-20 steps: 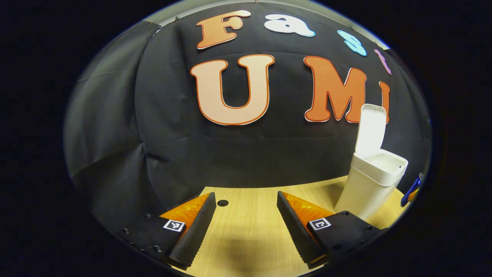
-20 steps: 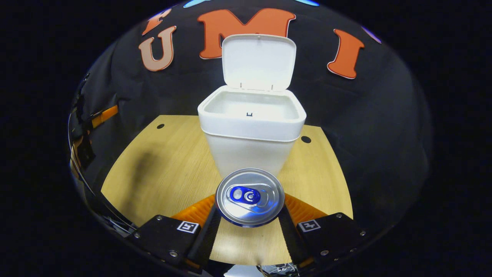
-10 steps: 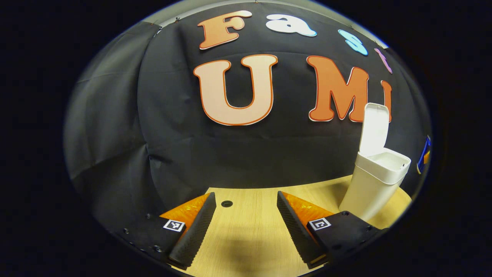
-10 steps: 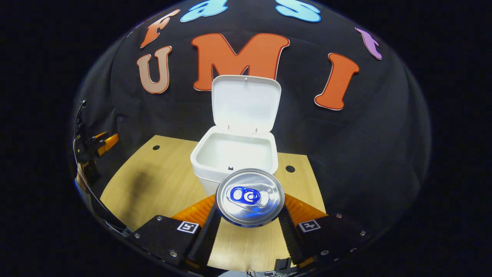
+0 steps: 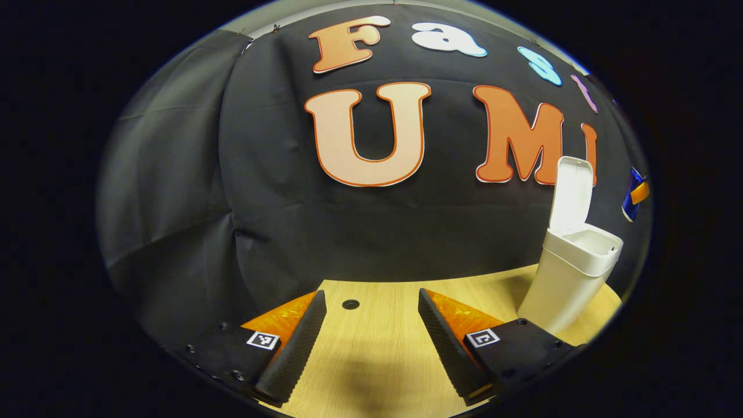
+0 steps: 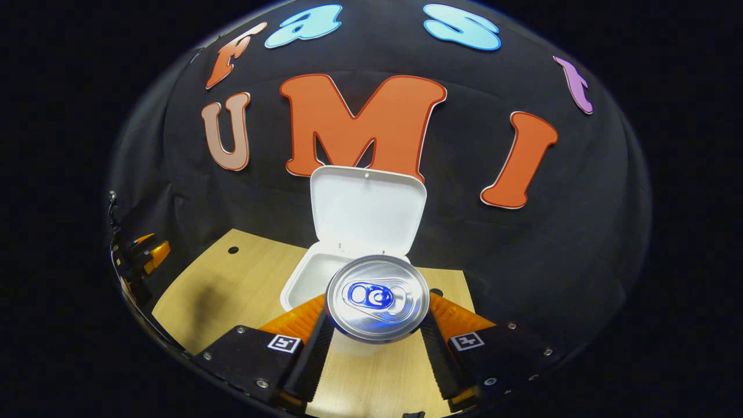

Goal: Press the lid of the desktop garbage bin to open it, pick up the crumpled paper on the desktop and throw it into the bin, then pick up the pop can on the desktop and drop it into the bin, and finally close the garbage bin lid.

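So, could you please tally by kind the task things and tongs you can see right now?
Garbage bin, lid up: 1
Pop can, held in the right tongs: 1
Tongs, counting the open left tongs: 2
Total: 4

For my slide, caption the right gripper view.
Right claw shut on the pop can, held above the bin, lid upright and open.

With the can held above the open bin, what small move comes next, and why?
Probably carry the pop can a little further forward over the bin, then open the jaws: the lid stands upright, and the right gripper holds the can near the front rim.
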{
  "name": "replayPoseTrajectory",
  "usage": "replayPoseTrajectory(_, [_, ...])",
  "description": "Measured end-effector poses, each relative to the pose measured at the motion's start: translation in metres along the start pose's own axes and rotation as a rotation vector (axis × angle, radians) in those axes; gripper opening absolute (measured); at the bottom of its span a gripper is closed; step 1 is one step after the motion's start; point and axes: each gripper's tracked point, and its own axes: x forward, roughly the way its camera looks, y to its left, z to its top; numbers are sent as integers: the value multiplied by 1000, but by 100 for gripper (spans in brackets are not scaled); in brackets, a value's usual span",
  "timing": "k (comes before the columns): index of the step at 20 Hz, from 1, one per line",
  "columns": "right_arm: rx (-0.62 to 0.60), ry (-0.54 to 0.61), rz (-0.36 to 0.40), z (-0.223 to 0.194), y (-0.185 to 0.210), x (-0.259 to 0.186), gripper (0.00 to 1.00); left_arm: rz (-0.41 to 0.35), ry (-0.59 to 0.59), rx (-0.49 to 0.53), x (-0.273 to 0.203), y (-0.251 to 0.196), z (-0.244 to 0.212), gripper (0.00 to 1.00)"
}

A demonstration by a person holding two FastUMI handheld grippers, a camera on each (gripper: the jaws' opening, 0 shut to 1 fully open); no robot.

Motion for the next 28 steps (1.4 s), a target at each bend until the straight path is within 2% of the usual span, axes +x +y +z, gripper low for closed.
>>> replayPoseTrajectory(4, [-4,67,12,-4,2,33,78,21,11,-7,-1,10,-6,100])
replayPoseTrajectory(10, [6,190,9,-33,7,90,81,32,23,-14,-2,21,-12,100])
replayPoseTrajectory(13, [34,206,5,-38,8,105,84,41,24,-11,-2,26,-12,100])
replayPoseTrajectory(14, [36,206,-1,-39,7,106,85,43,24,-11,-1,29,-13,100])
replayPoseTrajectory(17, [43,198,-6,-37,5,107,99,43,21,-11,-1,29,-12,100])
replayPoseTrajectory(24, [38,182,15,-27,8,94,98,18,4,-9,6,17,-4,100])
replayPoseTrajectory(28, [53,150,28,0,7,80,98,12,-5,-3,7,13,1,100])
